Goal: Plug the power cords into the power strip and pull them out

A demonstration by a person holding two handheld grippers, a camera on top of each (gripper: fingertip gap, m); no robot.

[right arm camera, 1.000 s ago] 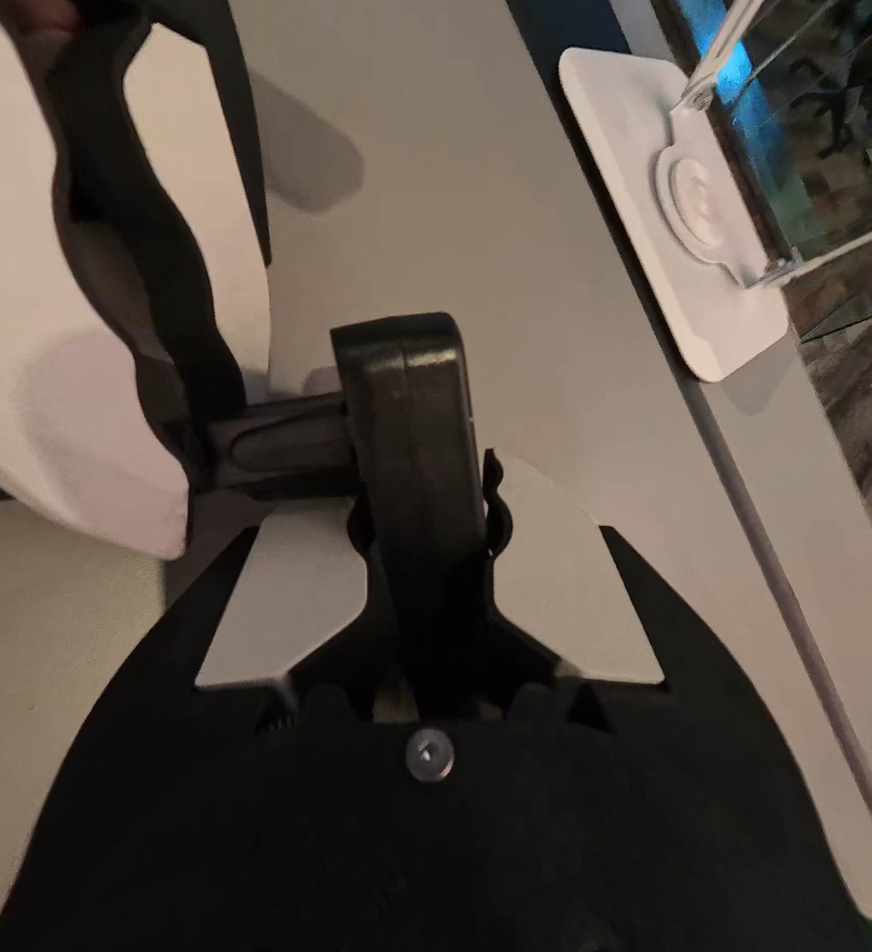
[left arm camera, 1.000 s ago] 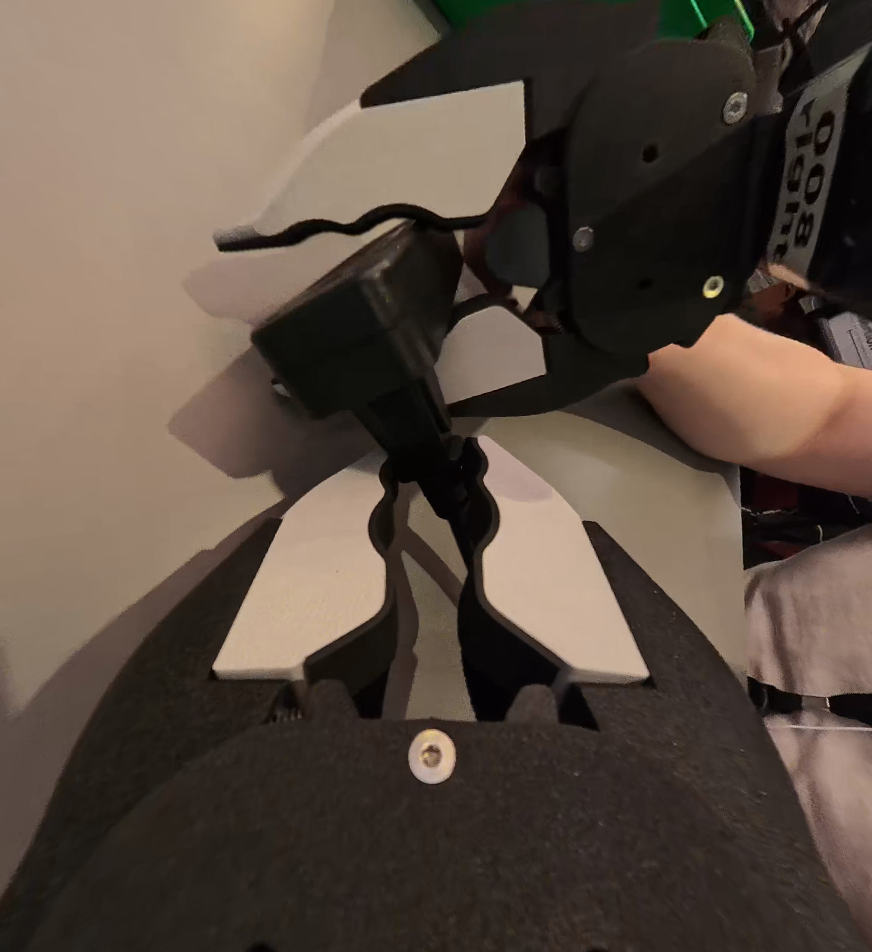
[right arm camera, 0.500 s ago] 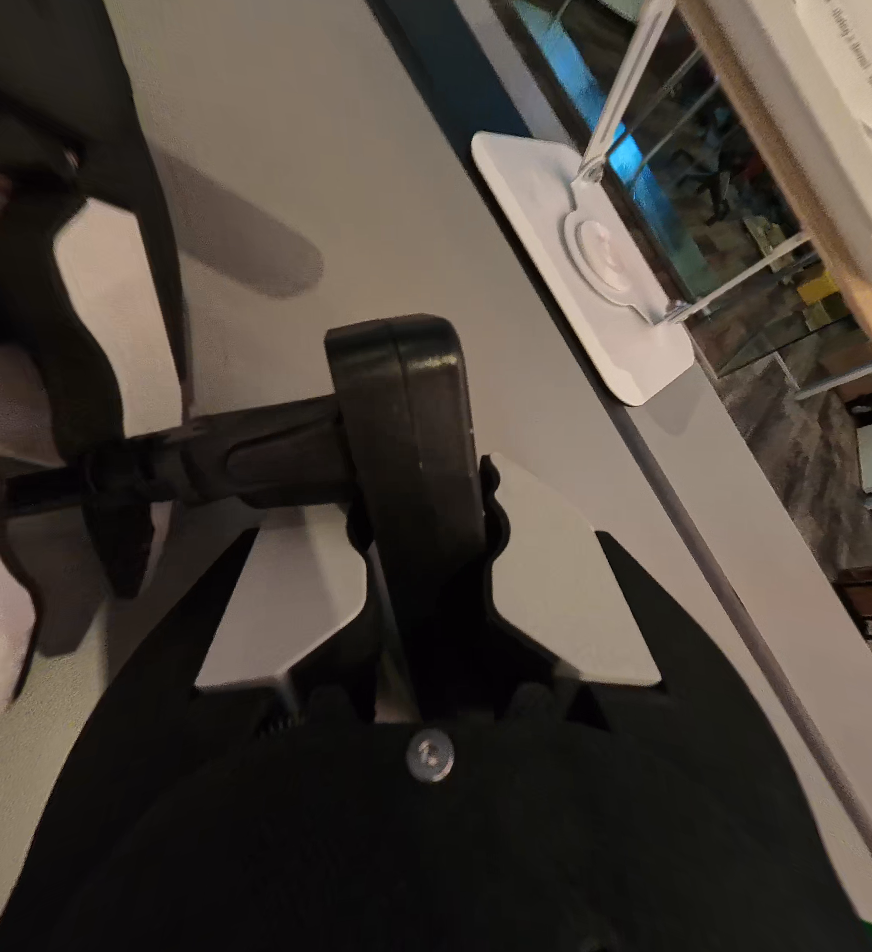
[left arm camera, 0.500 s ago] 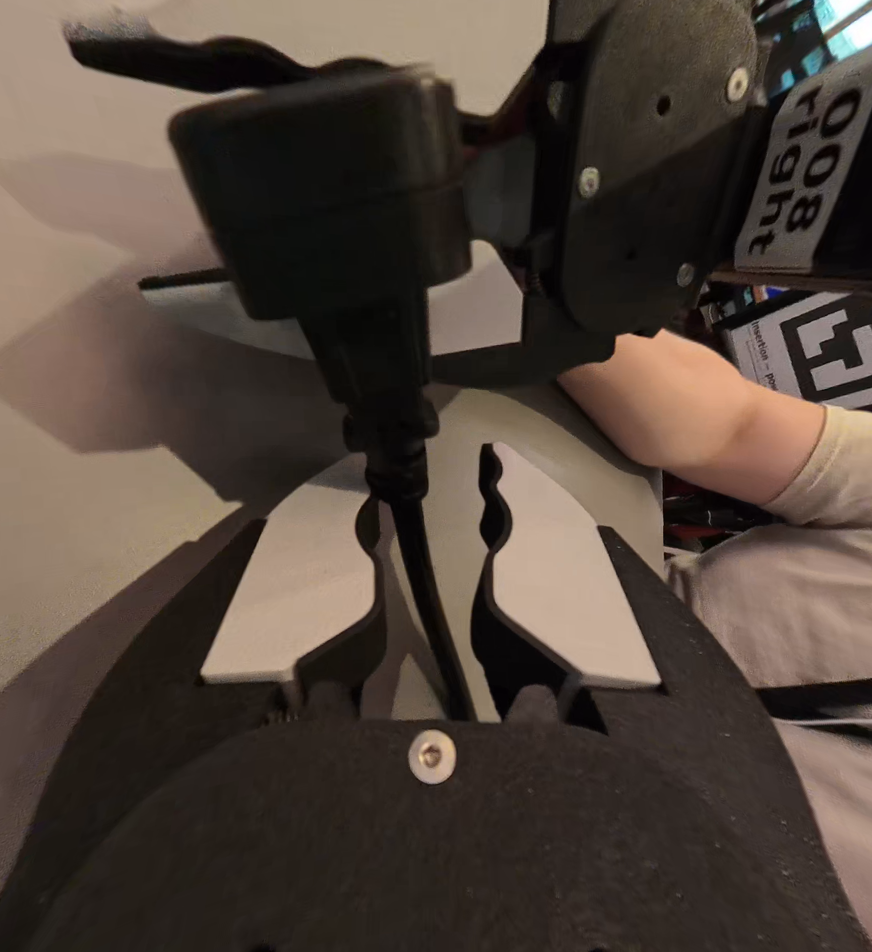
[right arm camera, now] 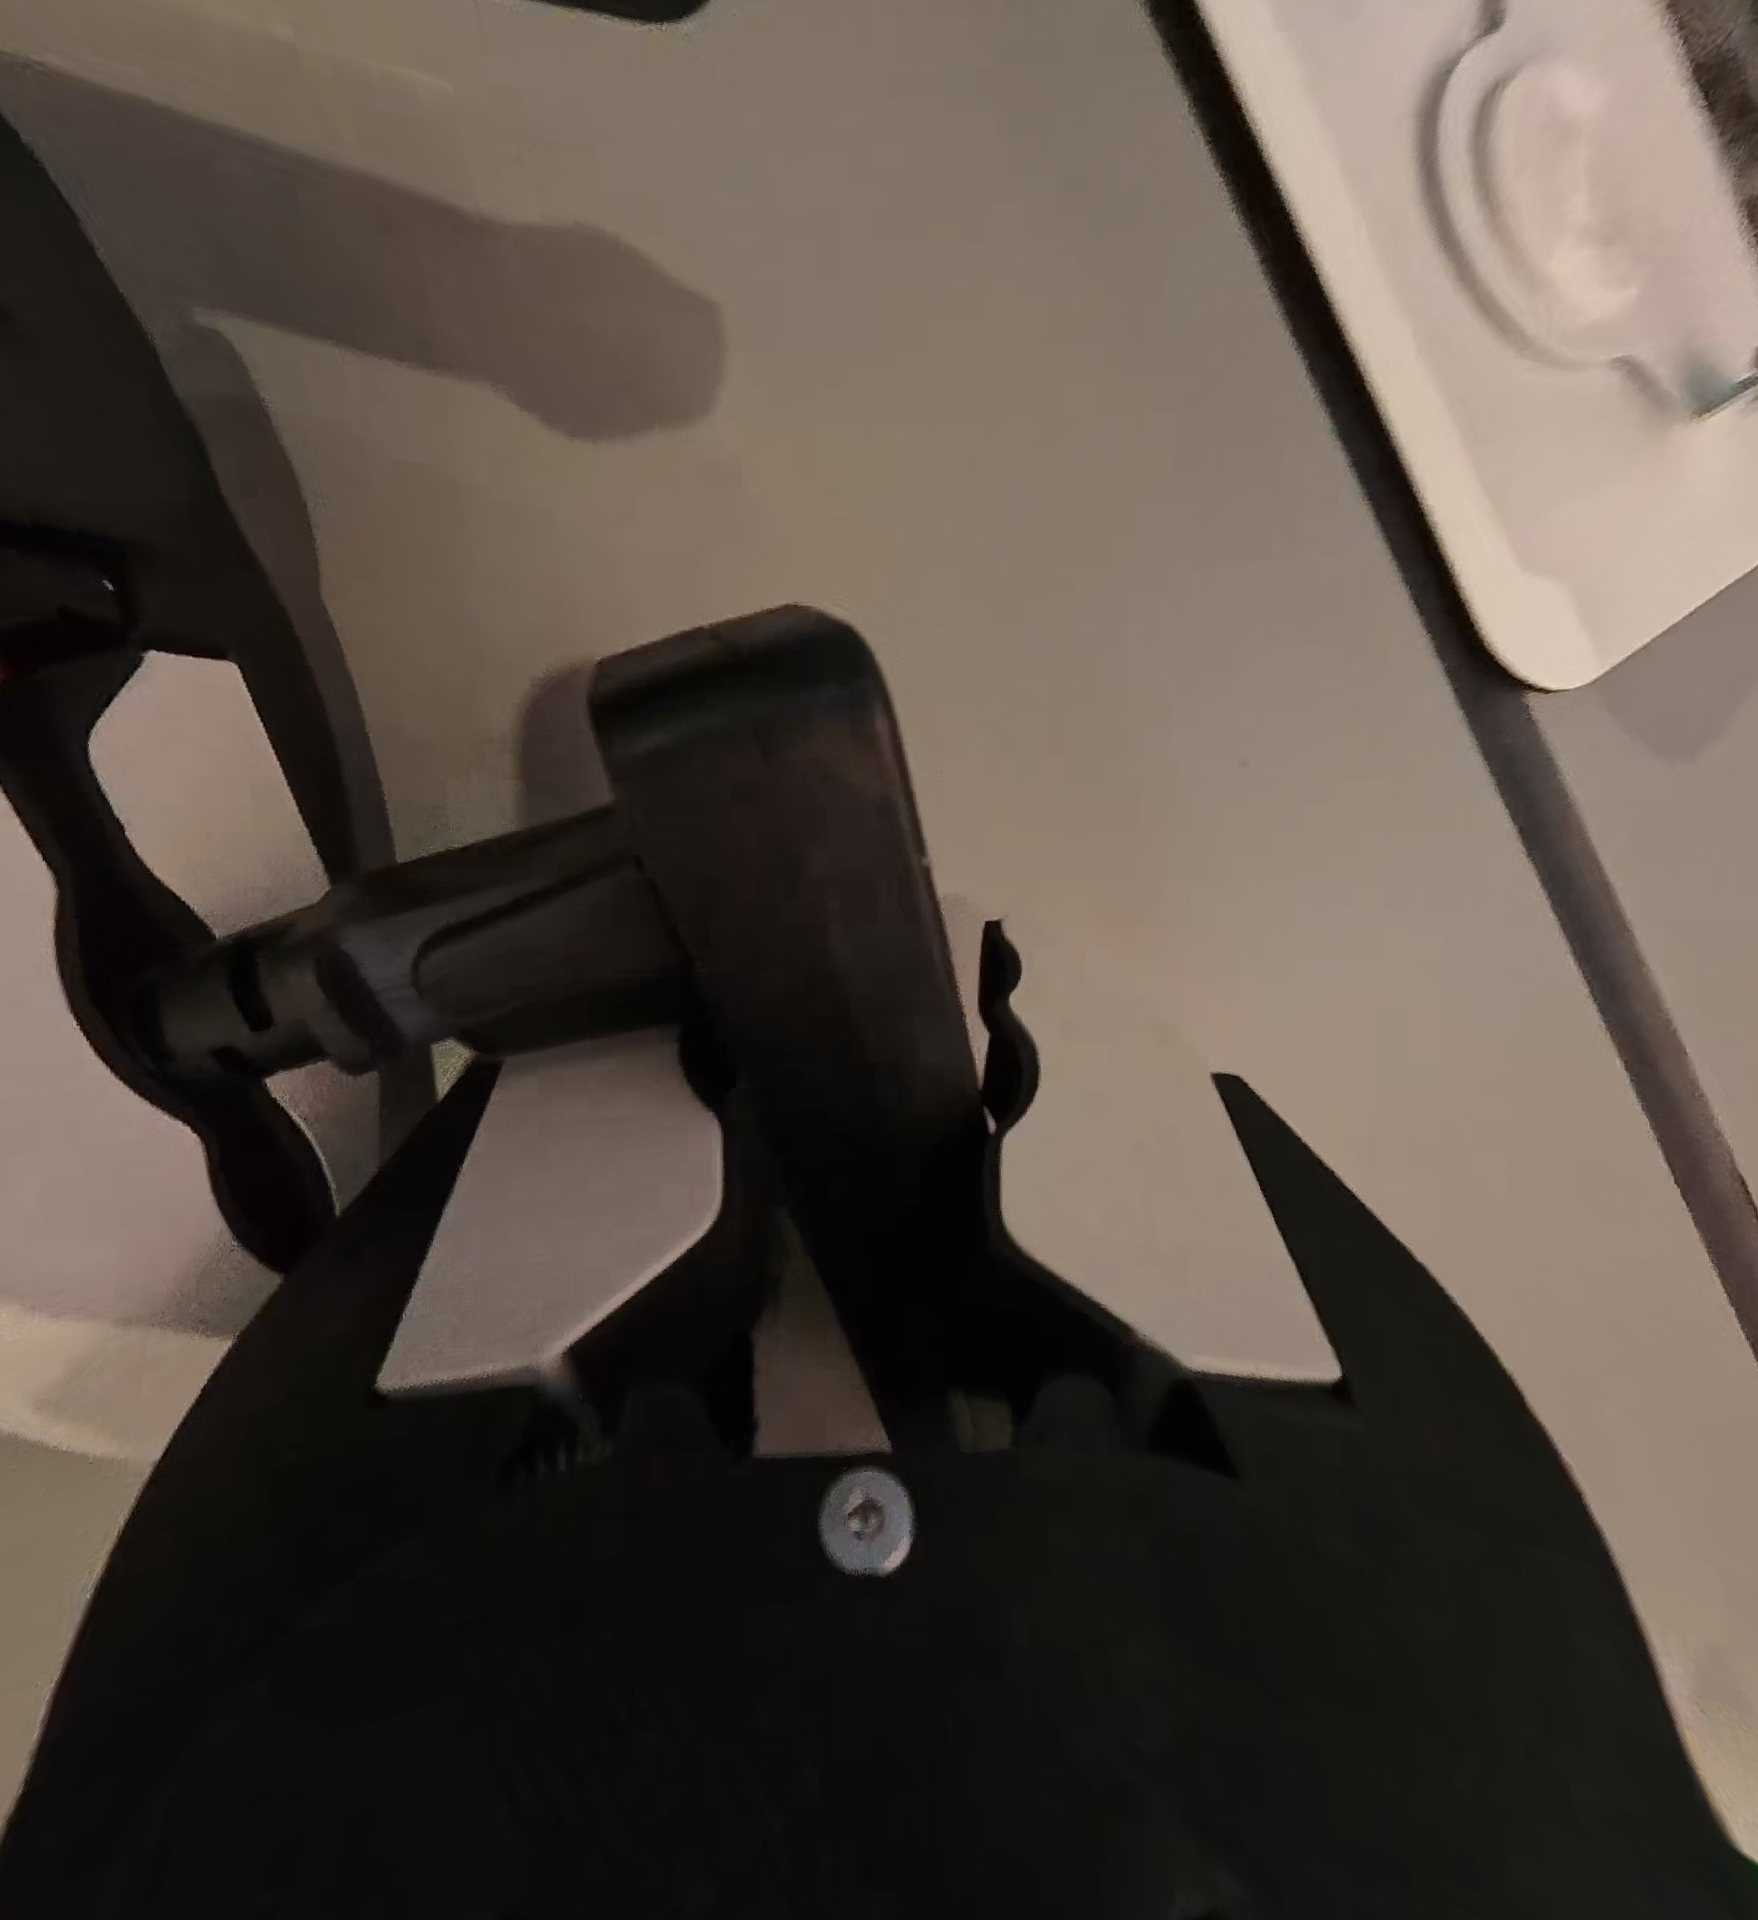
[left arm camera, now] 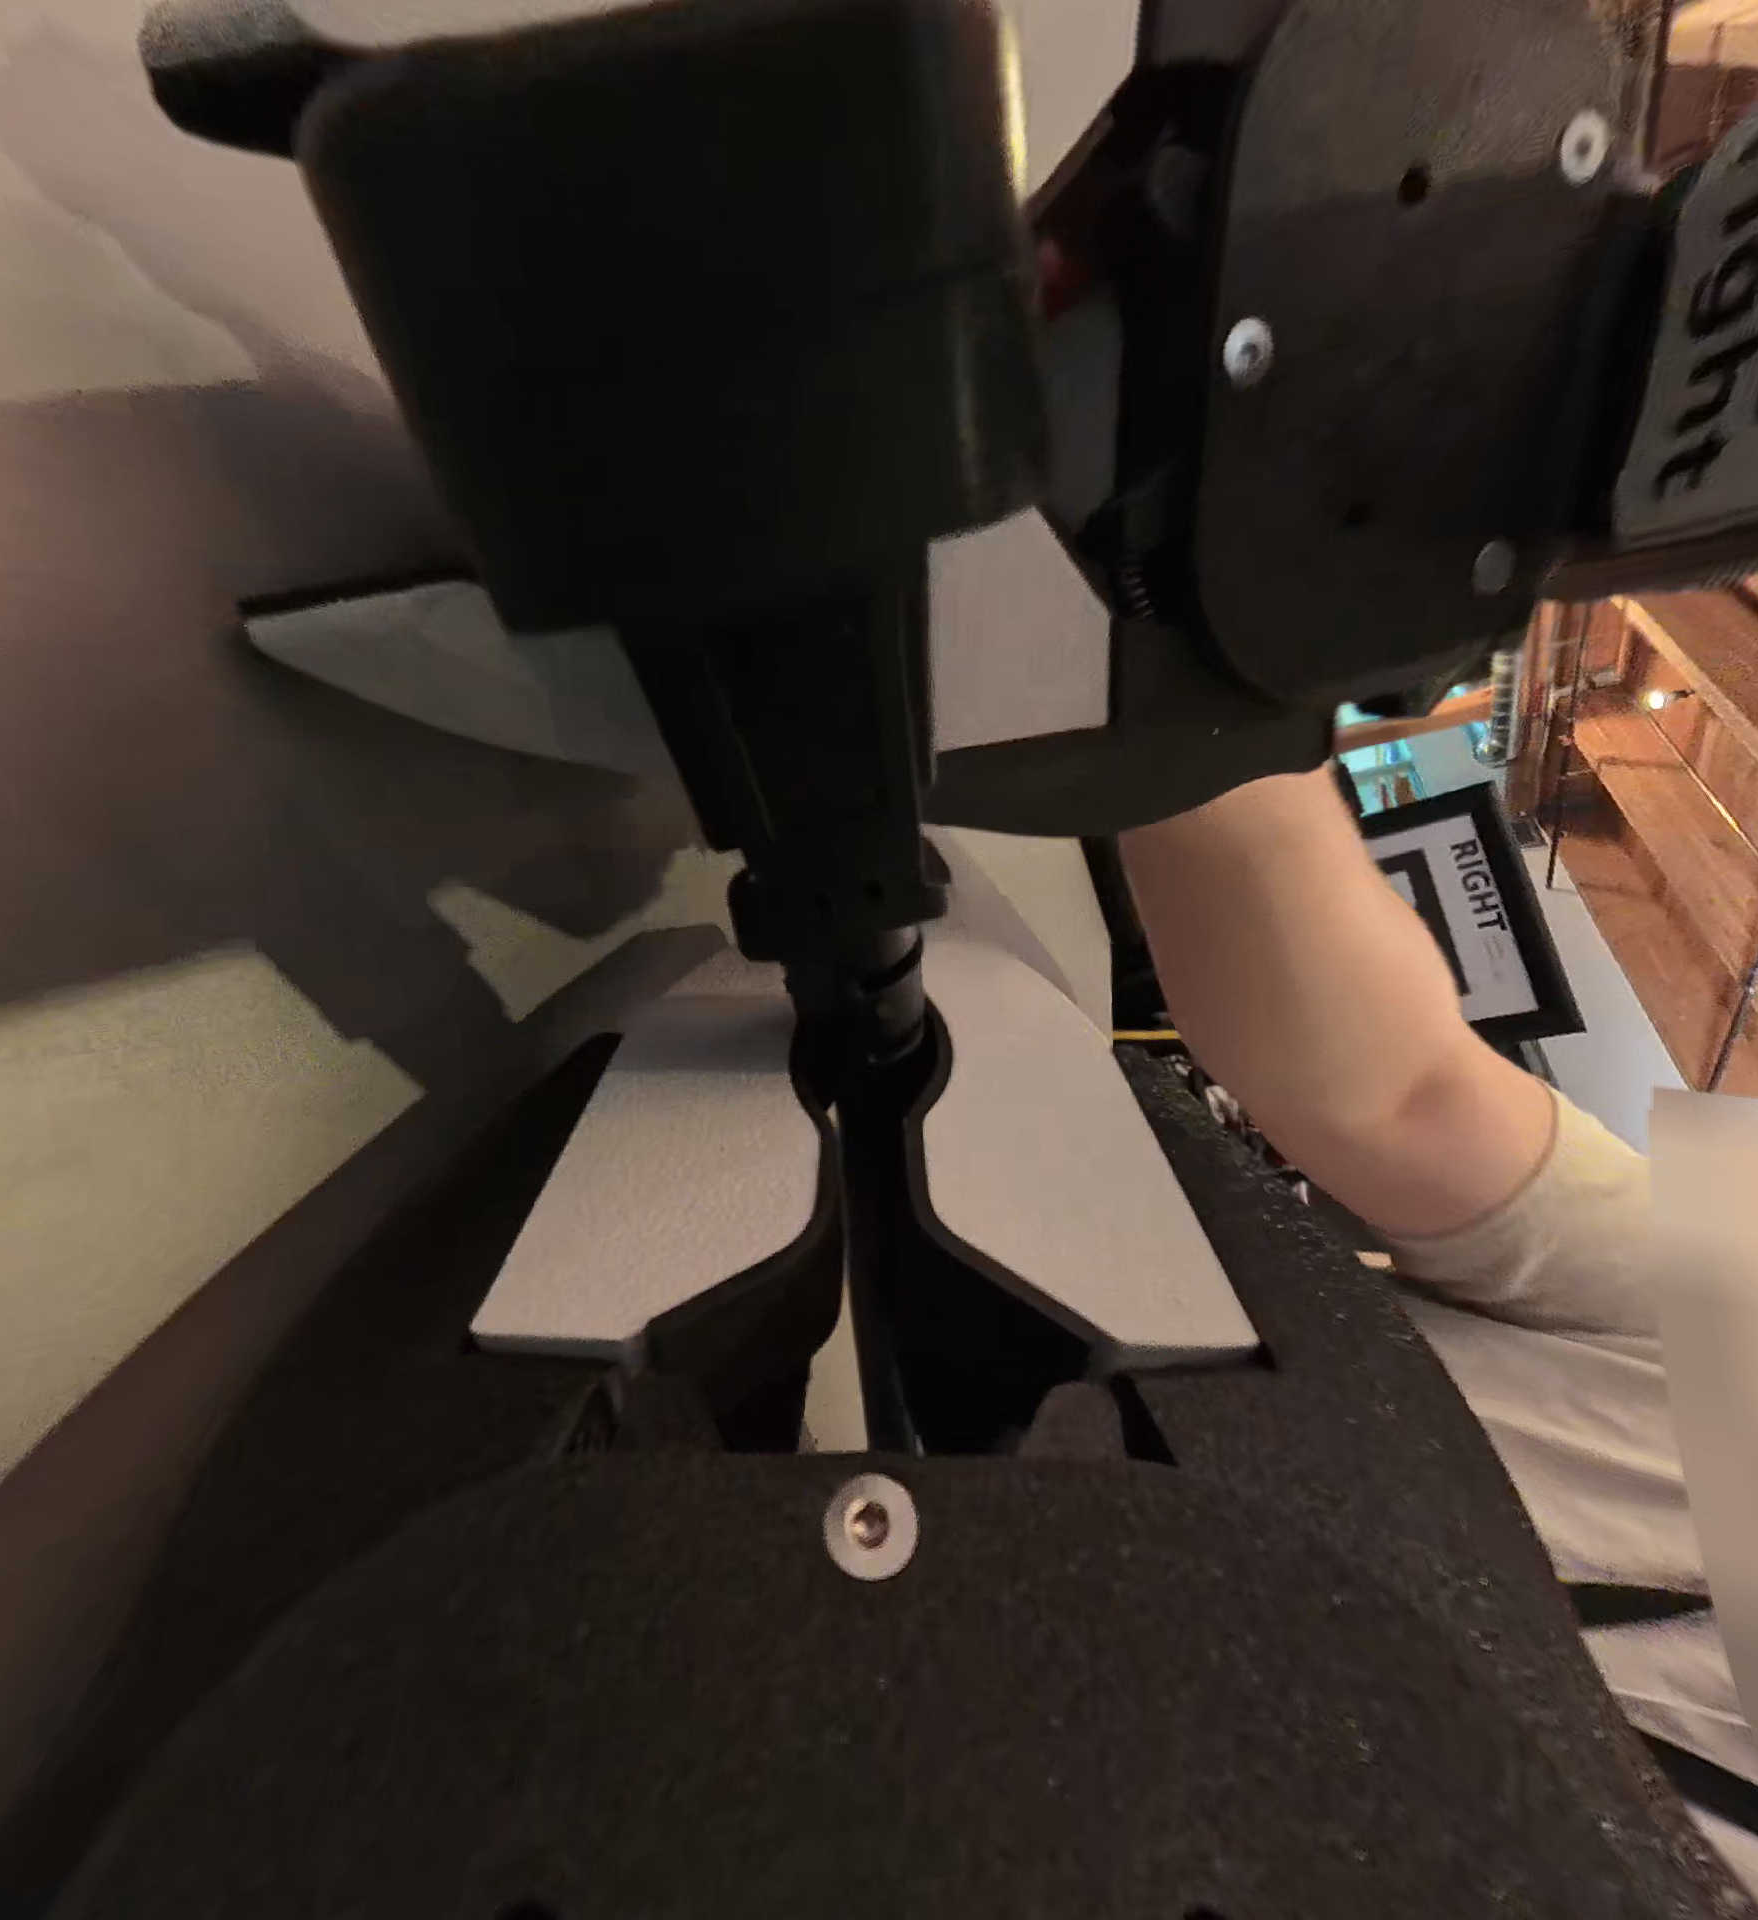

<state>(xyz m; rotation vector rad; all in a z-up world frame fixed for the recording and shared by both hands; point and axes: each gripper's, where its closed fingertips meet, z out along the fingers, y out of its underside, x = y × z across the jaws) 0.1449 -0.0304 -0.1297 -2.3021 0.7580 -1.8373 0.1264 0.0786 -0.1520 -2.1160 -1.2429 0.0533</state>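
Power cord's black plug block (left arm camera: 667,312) fills the far top of the left wrist view, held off the pale table (left arm camera: 75,1091). Its ribbed strain relief (left arm camera: 859,997) drops down into the left gripper (left arm camera: 870,1049), whose white fingers (left arm camera: 688,1174) are clenched on that neck, with the thin cable (left arm camera: 880,1351) running back between them. Right gripper (left arm camera: 1374,364) sits just right of the block, a person's forearm (left arm camera: 1322,987) below it.

Right wrist view: right gripper (right arm camera: 844,1039) is clamped on the same plug block (right arm camera: 792,883), which stands tilted between its fingers. Strain relief (right arm camera: 418,966) sticks out left into the left gripper's finger (right arm camera: 127,935). White base plate (right arm camera: 1540,343) lies far right on the table (right arm camera: 1062,416), well apart. Pretty blurry overall.
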